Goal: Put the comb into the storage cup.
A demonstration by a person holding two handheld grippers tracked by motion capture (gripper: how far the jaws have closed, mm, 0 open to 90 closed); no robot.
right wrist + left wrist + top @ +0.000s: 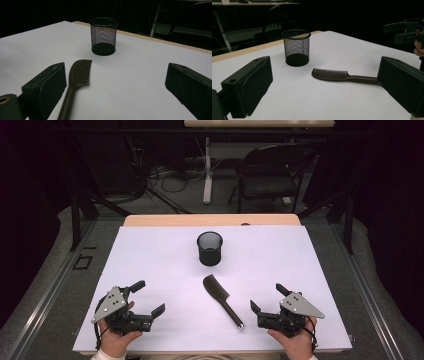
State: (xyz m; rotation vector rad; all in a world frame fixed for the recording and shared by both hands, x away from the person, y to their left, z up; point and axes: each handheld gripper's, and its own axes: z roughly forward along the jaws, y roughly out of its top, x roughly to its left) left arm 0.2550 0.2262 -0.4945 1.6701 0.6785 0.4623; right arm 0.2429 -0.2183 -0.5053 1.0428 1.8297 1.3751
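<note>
A dark comb [222, 298] lies flat on the white table [150, 255], handle toward the front edge, teeth end toward the far side. Behind it stands an upright black mesh cup [209, 248]. My left gripper [148, 297] rests at the front left, held by a hand, jaws wide open and empty. At the front right my right gripper [268, 298] stands open and empty as well, just right of the comb's handle. In the left gripper view the comb [337, 75] and cup [296, 47] lie ahead. In the right gripper view the comb [75, 82] sits by the left jaw, the cup [103, 36] beyond.
The white sheet covers a wooden tabletop whose far edge [210, 220] shows. Past the table stand a black chair [272, 175], a desk leg and floor cables. Bare sheet lies around the cup on both sides.
</note>
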